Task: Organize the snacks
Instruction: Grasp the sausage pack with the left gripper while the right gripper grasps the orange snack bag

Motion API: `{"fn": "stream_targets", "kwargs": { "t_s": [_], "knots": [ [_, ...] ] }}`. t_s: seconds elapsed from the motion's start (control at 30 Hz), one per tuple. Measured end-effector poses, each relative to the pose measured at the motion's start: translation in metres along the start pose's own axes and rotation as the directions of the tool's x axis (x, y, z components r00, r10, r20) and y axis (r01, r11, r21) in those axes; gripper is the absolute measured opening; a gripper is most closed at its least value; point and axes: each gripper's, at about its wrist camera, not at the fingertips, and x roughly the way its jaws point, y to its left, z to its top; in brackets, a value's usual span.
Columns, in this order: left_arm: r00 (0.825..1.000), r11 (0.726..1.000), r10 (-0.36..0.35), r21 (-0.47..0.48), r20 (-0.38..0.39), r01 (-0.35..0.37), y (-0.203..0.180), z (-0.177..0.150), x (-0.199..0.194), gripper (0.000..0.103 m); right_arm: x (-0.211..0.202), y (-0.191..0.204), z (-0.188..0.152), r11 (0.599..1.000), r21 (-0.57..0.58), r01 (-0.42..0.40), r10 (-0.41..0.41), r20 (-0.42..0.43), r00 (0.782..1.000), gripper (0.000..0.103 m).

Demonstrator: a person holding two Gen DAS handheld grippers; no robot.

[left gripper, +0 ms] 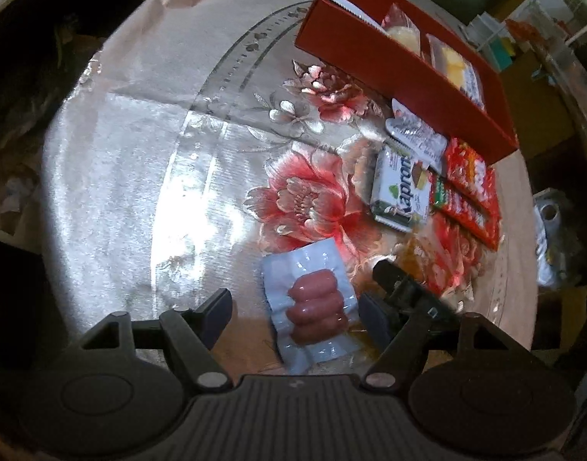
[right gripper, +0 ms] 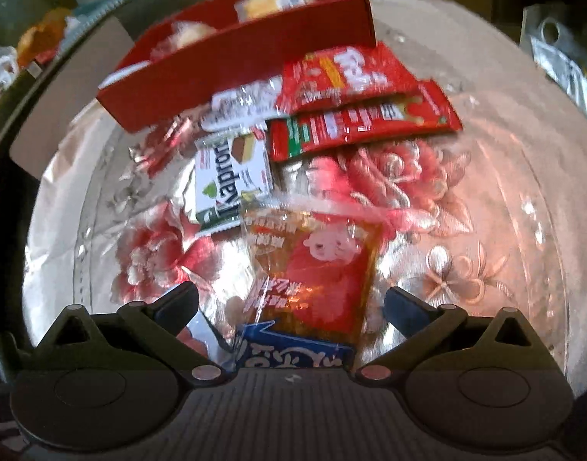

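My left gripper [left gripper: 295, 309] is open, its fingers either side of a clear pack of pink sausages [left gripper: 312, 309] lying on the flowered tablecloth. My right gripper [right gripper: 291, 307] is open around an orange-red snack packet [right gripper: 316, 269]; a blue packet [right gripper: 293, 349] lies under it by the gripper base. The right gripper's fingers [left gripper: 399, 288] show in the left wrist view beside the sausages. A red divided box [left gripper: 401, 73] [right gripper: 232, 53] holds yellow wrapped snacks [left gripper: 453, 63]. A white-green Kapron wafer pack [left gripper: 403, 188] [right gripper: 232, 180] and red sachets [left gripper: 470, 196] [right gripper: 355, 96] lie beside the box.
A clear-white wrapper [left gripper: 416, 132] [right gripper: 239, 103] lies against the box. The round table's edge [left gripper: 520, 199] curves close behind the snacks. A silver pouch [right gripper: 562, 61] lies off to the right. Cluttered shelves stand behind the box.
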Motion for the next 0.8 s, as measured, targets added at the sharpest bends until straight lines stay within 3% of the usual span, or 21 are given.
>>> {"fn": "stream_targets", "kwargs": {
  "t_s": [0.07,0.23,0.33,0.43,0.5,0.57,0.63,0.8],
  "knots": [
    [1.000,1.000,0.009,-0.024,0.020,-0.008,0.004,0.002,-0.005,0.065,0.001,0.002,0.000,0.999,-0.043,0.011,-0.012,-0.023,1.000,0.103],
    [0.997,0.997,-0.051,-0.058,0.052,0.054,0.011,0.008,-0.015,0.066,0.007,0.016,-0.004,0.984,-0.169,0.052,-0.061,-0.045,0.997,0.103],
    [0.997,0.997,-0.059,-0.053,0.042,0.062,0.012,0.007,-0.015,0.066,0.013,0.031,-0.011,0.944,-0.312,0.106,-0.132,-0.064,0.989,0.103],
    [0.996,0.995,-0.074,-0.066,0.043,0.077,0.016,0.008,-0.016,0.066,0.013,0.030,-0.006,0.942,-0.326,0.084,-0.125,-0.105,0.987,0.103],
    [0.996,0.994,-0.082,-0.062,0.040,0.084,0.018,0.008,-0.017,0.067,0.010,0.029,-0.001,0.931,-0.358,0.077,-0.127,-0.120,0.985,0.094],
    [0.996,0.995,-0.081,-0.062,0.030,0.083,0.017,0.008,-0.014,0.067,0.004,0.025,0.004,0.910,-0.407,0.080,-0.137,-0.112,0.984,0.072],
    [0.996,0.995,-0.085,-0.060,0.009,0.085,0.016,0.008,-0.010,0.067,0.002,0.015,0.011,0.914,-0.403,0.039,-0.104,-0.139,0.985,0.064],
    [0.995,0.994,-0.073,-0.083,-0.069,0.067,0.010,0.006,0.013,0.067,-0.008,-0.002,0.031,0.902,-0.426,0.063,-0.115,-0.097,0.989,0.060]
  ]
}}
